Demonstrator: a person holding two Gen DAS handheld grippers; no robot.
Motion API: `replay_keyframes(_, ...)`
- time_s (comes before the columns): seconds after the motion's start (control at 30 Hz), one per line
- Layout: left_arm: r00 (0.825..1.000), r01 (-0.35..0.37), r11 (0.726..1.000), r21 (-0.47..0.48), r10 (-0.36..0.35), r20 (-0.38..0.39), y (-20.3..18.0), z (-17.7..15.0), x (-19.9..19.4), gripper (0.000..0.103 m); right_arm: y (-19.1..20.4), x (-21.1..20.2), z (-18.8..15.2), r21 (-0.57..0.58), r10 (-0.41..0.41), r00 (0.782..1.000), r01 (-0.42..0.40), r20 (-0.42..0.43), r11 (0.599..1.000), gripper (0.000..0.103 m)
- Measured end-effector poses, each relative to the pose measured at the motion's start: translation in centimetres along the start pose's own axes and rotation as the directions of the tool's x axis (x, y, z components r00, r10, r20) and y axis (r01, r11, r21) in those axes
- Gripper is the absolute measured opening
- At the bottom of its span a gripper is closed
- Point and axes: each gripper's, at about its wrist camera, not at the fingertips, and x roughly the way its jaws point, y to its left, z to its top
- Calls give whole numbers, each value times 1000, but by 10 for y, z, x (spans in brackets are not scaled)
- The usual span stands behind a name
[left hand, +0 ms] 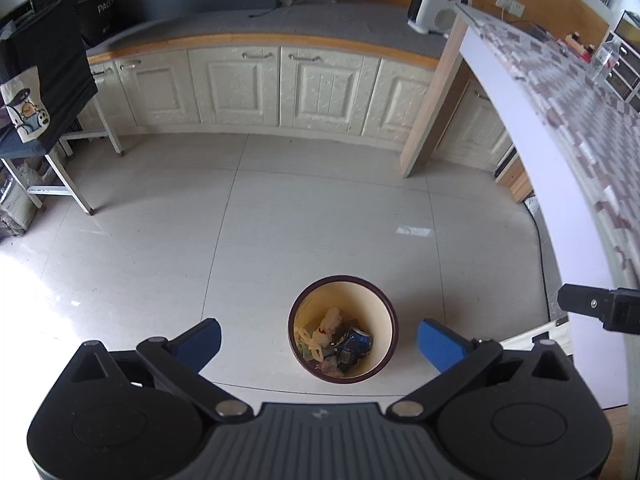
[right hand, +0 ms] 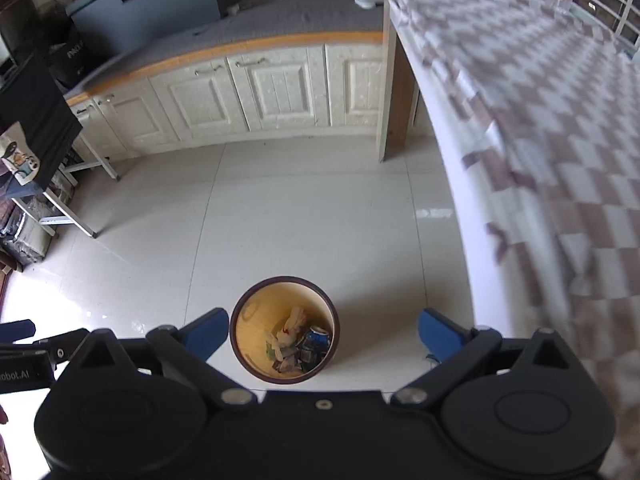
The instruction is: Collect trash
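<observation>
Below us on the tiled floor stands the bin [left hand: 343, 328], trash [left hand: 336, 340] lying inside; our left gripper [left hand: 319, 342] and right gripper [right hand: 319, 334] both gape wide, empty; we should scan the checked table [right hand: 560, 140] before descending again.

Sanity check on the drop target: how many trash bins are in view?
1. The trash bin stands on the tiled floor beside the checkered table, trash inside, below both open grippers. Others could sit hidden under the table or out of frame.
</observation>
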Motion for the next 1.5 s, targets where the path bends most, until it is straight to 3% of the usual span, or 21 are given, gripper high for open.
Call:
replay_keyframes(0.5,989,-9,999,-31,14,149,-37,-58,-129,103,-20,-128,-46,-82,14,988,-2,151,997,102)
replay_keyframes(0.93,966,-2,1000,-13,5,257,-71,-115,-228,103,-57,-242,-93,-80,-5,959,29,283,996,102)
replay_keyframes(1.23,959,-10,1000,-4,10,284,-77,-136,-264,103,-60,-281,-121,-105,3,959,28,285,994,102)
replay_keyframes(1.5,965,-16,1000,25,9,261,-66,-144,-267,103,-50,-289,-141,-95,-5,966,30,258,995,102)
